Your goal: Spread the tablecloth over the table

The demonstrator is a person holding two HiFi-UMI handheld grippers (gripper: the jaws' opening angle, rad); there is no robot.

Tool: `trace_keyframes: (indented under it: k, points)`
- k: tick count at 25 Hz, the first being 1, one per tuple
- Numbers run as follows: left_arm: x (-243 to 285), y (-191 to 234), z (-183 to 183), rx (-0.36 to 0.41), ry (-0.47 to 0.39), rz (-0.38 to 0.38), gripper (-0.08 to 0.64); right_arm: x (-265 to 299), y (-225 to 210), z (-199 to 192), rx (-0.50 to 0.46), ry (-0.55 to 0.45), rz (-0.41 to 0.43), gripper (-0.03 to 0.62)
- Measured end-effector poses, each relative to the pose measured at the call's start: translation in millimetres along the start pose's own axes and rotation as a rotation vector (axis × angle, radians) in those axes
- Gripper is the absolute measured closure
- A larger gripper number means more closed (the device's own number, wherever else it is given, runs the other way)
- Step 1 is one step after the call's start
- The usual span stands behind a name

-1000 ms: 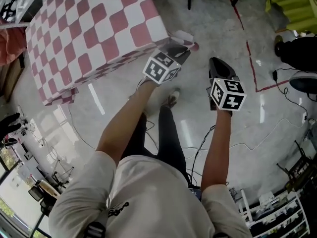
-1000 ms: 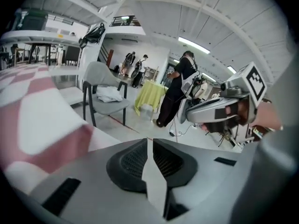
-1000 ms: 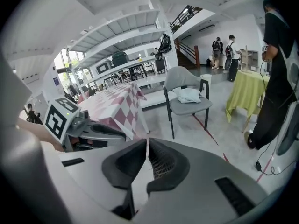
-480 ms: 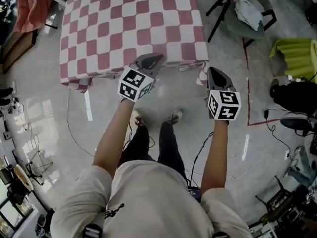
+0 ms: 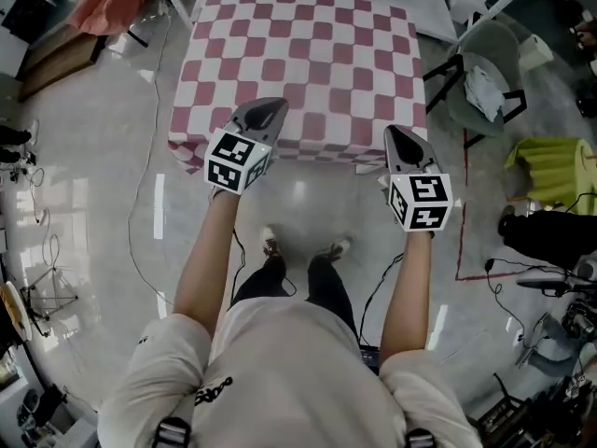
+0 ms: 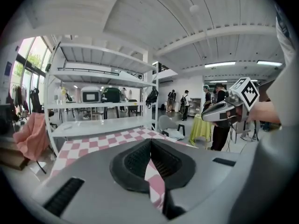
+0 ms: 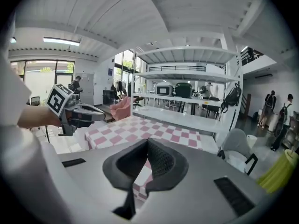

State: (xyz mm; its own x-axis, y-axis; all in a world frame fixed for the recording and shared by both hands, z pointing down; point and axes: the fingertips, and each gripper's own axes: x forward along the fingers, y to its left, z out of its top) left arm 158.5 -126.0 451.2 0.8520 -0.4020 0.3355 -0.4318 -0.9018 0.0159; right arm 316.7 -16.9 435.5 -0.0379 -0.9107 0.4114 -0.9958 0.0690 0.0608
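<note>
Tablecloth [image 5: 308,63] largely spread, checks flat; left tool [image 5: 266,112] and right tool [image 5: 399,140] each pinch its near edge. Final straightening and release appear outstanding.

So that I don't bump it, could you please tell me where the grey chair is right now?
In the head view the grey chair stands at the upper right, just beside the right edge of the checked tablecloth.

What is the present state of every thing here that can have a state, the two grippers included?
Red-and-white checked tablecloth: spread out flat, near edge pinched at two places.
Left gripper: shut on the tablecloth's edge.
Right gripper: shut on the tablecloth's edge.
Grey chair: upright, white thing on its seat.
</note>
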Motion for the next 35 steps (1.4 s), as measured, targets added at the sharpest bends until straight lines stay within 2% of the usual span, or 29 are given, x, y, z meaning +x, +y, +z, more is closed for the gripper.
trace_keyframes:
  k: [4,9,19,25,28,35]
  points:
    - [-49.9,19.9,31.8,0.047,-0.041,0.03,0.531,-4.2,37.6,46.8,-0.019,-0.056,0.018,0.569]
    - [-99.5,32.5,61.7,0.054,-0.094,0.076,0.531,-10.7,70.4,90.8,-0.05,-0.113,0.049,0.569]
    - [-143.8,20.6,114.2,0.13,-0.135,0.117,0.531,-36.7,96.6,165.8,-0.172,-0.198,0.111,0.569]
    - [-154.1,19.5,141.4,0.134,-0.192,0.141,0.531,-47.8,96.4,181.7,-0.185,-0.231,0.125,0.569]
    - [-151.6,19.9,154.5,0.169,-0.201,0.151,0.531,-46.4,95.8,187.0,-0.166,-0.243,0.146,0.569]
    - [-150.1,16.0,177.9,0.207,-0.242,0.149,0.531,-43.7,94.7,202.7,-0.215,-0.257,0.143,0.569]
